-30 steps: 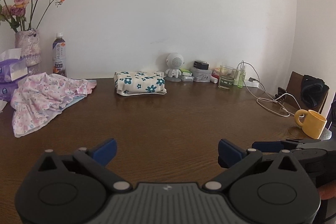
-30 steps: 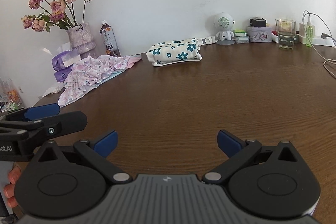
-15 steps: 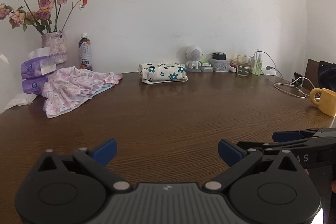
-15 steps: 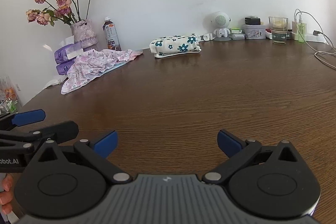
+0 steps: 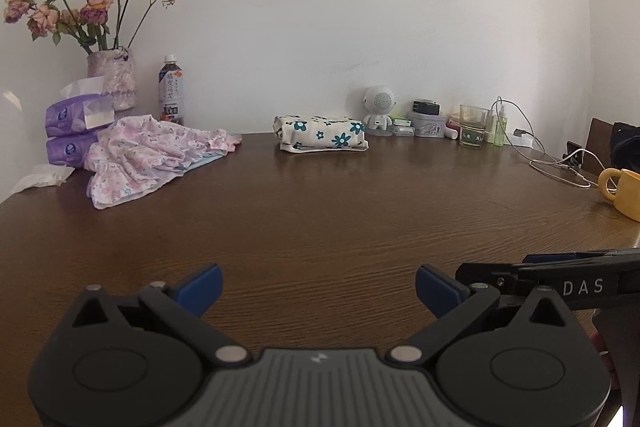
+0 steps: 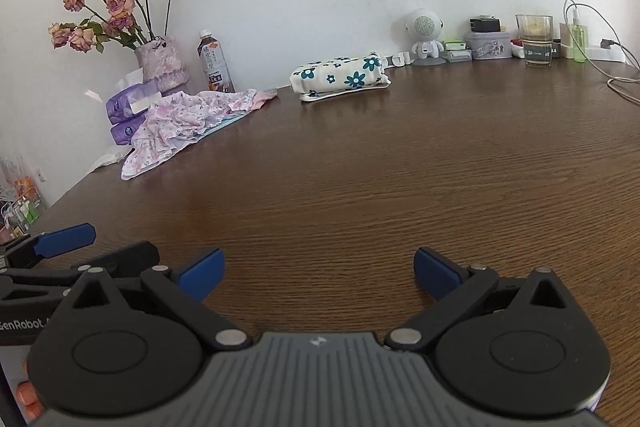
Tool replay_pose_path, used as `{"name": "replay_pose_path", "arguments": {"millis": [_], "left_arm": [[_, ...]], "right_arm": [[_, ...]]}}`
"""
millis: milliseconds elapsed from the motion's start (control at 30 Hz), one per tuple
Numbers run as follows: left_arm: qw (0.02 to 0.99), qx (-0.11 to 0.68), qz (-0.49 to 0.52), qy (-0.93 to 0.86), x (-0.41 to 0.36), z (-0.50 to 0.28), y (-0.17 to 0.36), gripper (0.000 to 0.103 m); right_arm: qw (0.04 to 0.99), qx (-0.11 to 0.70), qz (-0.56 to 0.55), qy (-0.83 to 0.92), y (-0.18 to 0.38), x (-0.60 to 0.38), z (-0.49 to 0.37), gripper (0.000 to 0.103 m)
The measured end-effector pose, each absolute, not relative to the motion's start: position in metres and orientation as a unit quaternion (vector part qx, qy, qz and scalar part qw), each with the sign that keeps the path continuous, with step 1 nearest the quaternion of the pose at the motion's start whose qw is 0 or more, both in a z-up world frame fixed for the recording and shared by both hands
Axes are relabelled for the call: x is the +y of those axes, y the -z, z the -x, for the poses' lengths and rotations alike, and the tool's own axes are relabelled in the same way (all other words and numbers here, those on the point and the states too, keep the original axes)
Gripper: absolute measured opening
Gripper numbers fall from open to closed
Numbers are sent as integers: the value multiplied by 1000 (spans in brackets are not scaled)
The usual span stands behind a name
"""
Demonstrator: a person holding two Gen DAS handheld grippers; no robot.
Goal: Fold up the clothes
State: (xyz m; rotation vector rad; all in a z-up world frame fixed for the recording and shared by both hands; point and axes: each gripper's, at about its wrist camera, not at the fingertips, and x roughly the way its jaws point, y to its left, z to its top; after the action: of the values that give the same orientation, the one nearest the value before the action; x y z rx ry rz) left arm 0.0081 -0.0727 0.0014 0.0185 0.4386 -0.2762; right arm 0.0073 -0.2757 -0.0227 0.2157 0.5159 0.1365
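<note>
— What do your tools show?

— My left tool hangs low over the near edge of the worktop, blue pads spread wide, nothing between them. My right tool is the same: jaws wide apart, empty, above bare wood. In the left view the right tool pokes in from the right edge; in the right view the left one shows at the lower left.

— And the clothes?

— A crumpled pink floral garment lies at the far left of the worktop, just in front of two purple tissue packs and near a bottle. It is well apart from both tools. A folded white cloth with teal flowers sits at the back middle, near the wall.

— Anything else back there?

— A vase of dried roses behind the tissues, a small white figure, a glass, cables, and a yellow mug at the right edge.
</note>
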Motion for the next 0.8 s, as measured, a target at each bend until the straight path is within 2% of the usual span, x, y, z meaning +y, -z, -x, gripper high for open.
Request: {"name": "replay_pose_path", "arguments": {"millis": [800], "left_arm": [[961, 243, 31, 131, -63, -12, 4, 103]], "right_arm": [[960, 247, -117, -59, 26, -274, -2, 103]]}}
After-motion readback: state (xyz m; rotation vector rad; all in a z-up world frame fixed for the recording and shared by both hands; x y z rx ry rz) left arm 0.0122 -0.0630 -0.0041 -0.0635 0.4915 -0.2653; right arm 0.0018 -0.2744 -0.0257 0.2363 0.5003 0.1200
